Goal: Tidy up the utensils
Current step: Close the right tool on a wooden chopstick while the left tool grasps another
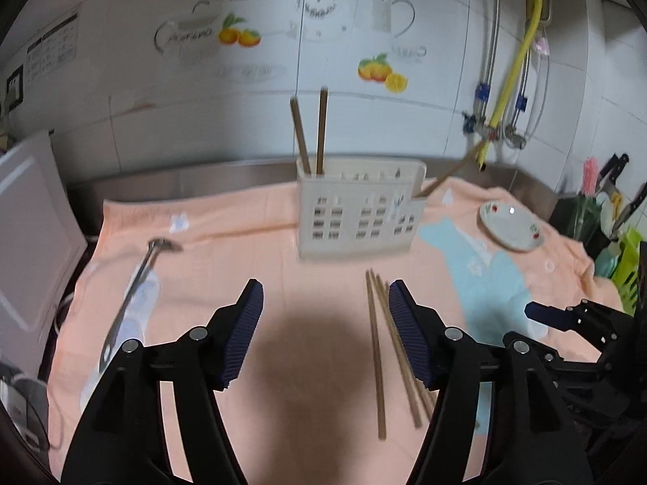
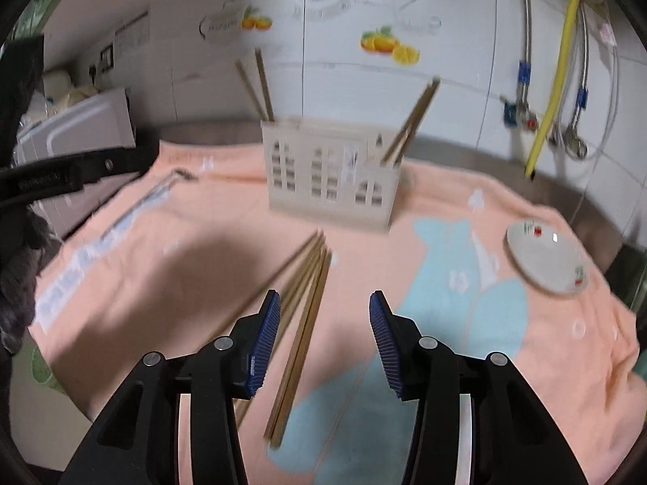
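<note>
A cream utensil holder (image 1: pixel 358 210) (image 2: pixel 331 173) stands on the peach towel (image 1: pixel 275 266), with two chopsticks (image 1: pixel 311 133) upright at its left end and others leaning out at its right end (image 2: pixel 412 125). Several loose wooden chopsticks (image 1: pixel 380 347) (image 2: pixel 301 323) lie on the towel in front of it. A metal ladle (image 1: pixel 129 295) (image 2: pixel 141 202) lies at the left. My left gripper (image 1: pixel 323 335) is open and empty above the towel, the chopsticks by its right finger. My right gripper (image 2: pixel 325 339) is open and empty just above the loose chopsticks, and shows in the left wrist view (image 1: pixel 566 319).
A small white saucer (image 1: pixel 511 224) (image 2: pixel 548 260) sits on the towel at the right. A white appliance (image 1: pixel 32 234) stands at the left. Pipes and a yellow hose (image 1: pixel 509 76) run down the tiled wall. A knife block and green rack (image 1: pixel 614 218) stand at the far right.
</note>
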Demonstrator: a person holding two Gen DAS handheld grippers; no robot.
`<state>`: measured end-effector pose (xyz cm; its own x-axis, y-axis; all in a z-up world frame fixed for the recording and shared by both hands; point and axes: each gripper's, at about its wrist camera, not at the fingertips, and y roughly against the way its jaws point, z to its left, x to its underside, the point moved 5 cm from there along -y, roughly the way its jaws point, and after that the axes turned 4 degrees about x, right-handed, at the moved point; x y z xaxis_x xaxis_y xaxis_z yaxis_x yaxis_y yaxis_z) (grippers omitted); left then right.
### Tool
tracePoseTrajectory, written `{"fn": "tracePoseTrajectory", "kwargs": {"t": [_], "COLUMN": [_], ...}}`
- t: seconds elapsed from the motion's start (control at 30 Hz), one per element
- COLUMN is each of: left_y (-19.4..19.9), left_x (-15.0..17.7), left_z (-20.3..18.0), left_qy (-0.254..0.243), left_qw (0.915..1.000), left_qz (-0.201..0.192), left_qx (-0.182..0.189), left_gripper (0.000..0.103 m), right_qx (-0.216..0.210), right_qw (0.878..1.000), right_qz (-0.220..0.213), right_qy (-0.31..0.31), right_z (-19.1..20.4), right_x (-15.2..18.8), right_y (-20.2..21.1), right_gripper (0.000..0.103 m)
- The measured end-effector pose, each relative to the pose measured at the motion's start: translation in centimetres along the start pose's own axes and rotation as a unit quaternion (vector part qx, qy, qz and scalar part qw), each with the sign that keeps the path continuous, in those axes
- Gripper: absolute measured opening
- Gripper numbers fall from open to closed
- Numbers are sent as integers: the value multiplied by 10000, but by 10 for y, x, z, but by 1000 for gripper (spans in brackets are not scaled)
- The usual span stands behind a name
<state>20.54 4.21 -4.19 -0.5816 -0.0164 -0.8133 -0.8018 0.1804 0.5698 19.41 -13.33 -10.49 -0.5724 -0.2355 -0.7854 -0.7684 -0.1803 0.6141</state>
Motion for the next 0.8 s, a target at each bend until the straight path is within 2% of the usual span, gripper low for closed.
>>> {"fn": "tracePoseTrajectory", "kwargs": {"t": [0.13, 0.2, 0.37, 0.47, 0.8], "left_y": [-1, -2, -8, -10, -17], "left_x": [21, 32, 49, 58, 73], "left_z": [5, 9, 14, 18, 26], "left_qy": [173, 236, 361, 433, 590], "left_qw": [9998, 9996, 9988, 9982, 9967], "left_qz": [129, 174, 328, 401, 558], "left_qx": [39, -26, -46, -58, -48], "left_gripper": [66, 66, 66, 66, 66], "right_qx": [-114, -101, -187, -174, -205], "right_qw": [9992, 9987, 9964, 9955, 9940], "right_qz": [316, 430, 710, 803, 926], "right_qy": [-222, -272, -416, -478, -544], "right_z": [6, 7, 11, 11, 14], "right_x": [32, 43, 60, 64, 63], "right_y": [-14, -20, -39, -48, -61], "right_gripper": [42, 37, 31, 25, 19]}}
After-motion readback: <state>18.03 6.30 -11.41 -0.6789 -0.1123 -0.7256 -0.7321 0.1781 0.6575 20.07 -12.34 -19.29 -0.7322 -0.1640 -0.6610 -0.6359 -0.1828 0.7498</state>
